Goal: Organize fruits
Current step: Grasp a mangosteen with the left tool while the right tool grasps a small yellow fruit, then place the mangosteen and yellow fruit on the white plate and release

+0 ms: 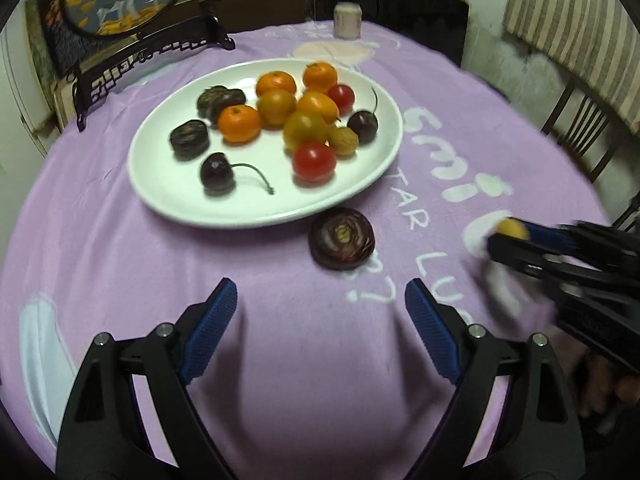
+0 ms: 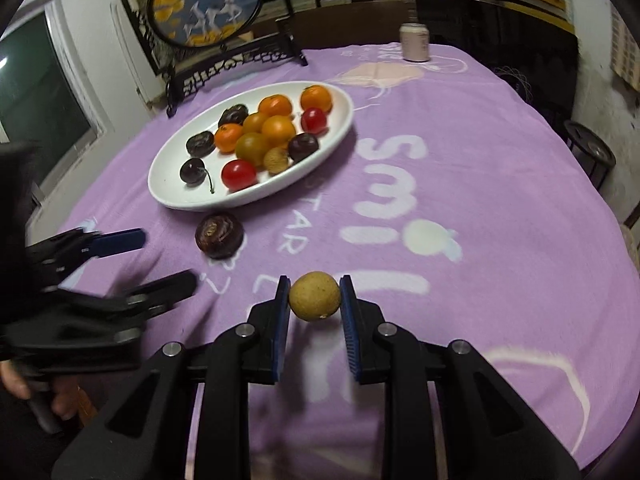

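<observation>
**Right claw grips a tan fruit; left claw stands wide open near the plate**

A small round tan fruit [image 2: 315, 296] sits pinched between the blue pads [image 2: 282, 320] of the right claw [image 2: 315, 298], above the purple cloth [image 2: 480, 200] that covers the bench, toward its near edge and over the white lettering. From the left wrist view the same fruit [image 1: 512, 229] shows at the tip of the right claw [image 1: 506, 236], which reaches in from the right side, blurred.

The left claw [image 1: 320, 300] points down at the cloth with its jaws spread wide and nothing between them. A dark purple round fruit [image 1: 342, 238] lies on the cloth just ahead of it, just beside the near rim of the white oval plate [image 1: 160, 184]; whether it touches the rim I cannot tell. In the right wrist view the left claw [image 2: 164, 258] comes in from the left, with fingers of a hand [image 2: 16, 384] around its grip at the lower left.

The plate holds orange fruits [image 1: 239, 123], two red tomatoes [image 1: 314, 161], dark cherries with stems [image 1: 217, 171], dark flat fruits [image 1: 189, 139] and a pale bumpy fruit [image 1: 343, 141].

At the far edge stands a pale can [image 2: 415, 42]; at the far left corner, a round painted screen on a black stand [image 2: 204, 4]. The right half of the cloth lies open. A chair [image 1: 580, 128] stands beyond the right edge.
</observation>
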A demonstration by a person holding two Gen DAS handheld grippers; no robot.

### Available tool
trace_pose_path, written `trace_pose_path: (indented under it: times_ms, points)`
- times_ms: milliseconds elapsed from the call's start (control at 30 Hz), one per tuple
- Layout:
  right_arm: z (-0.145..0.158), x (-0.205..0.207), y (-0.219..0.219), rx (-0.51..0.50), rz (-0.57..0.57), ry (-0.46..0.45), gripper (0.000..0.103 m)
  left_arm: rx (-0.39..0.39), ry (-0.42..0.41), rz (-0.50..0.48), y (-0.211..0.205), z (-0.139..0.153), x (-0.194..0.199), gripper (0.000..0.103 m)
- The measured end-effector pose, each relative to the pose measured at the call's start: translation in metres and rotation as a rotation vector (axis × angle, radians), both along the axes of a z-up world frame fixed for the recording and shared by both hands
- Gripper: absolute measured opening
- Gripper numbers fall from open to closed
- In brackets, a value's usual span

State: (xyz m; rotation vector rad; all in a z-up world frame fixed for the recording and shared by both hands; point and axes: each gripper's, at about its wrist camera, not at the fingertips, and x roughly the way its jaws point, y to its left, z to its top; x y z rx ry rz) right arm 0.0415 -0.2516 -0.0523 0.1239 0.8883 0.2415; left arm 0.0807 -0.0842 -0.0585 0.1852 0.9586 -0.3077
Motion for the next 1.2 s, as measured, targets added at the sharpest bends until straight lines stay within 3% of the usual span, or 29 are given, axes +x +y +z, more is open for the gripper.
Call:
trace_pose_path:
  times_ms: [100, 233, 267, 300, 533, 867, 1033, 1200]
  points:
    - [0.000, -0.006, -0.011, 0.018, -0.013, -0.003, 0.025, 0.026, 0.032, 0.010, -0.013, -0.011, 0.011, 0.087]
    - [-0.003, -0.009, -0.019, 0.042, -0.017, 0.002, 0.025, 0.016, 0.039, 0.043, -0.019, -0.017, 0.029, 0.077]
    - [-0.004, -0.007, -0.019, 0.045, -0.015, 0.005, 0.025, 0.016, 0.031, 0.040, -0.021, -0.015, 0.032, 0.063]
    - [-0.005, -0.007, -0.018, 0.048, -0.012, 0.008, 0.025, 0.014, 0.029, 0.035, -0.023, -0.014, 0.032, 0.040]
    - [-0.003, -0.009, -0.011, 0.045, -0.002, 0.012, 0.025, -0.042, 0.062, -0.002, -0.011, -0.007, 0.016, 0.039]
    - [0.002, 0.008, 0.032, 0.022, 0.090, 0.039, 0.025, -0.150, -0.010, 0.043, 0.057, 0.035, -0.007, 0.039]
    - [0.025, 0.030, 0.055, -0.013, 0.130, 0.000, 0.025, -0.127, -0.082, 0.134, 0.095, 0.061, 0.025, 0.039]
    - [0.049, 0.076, 0.078, 0.023, 0.156, -0.069, 0.025, -0.111, -0.143, 0.165, 0.097, 0.085, 0.075, 0.040]
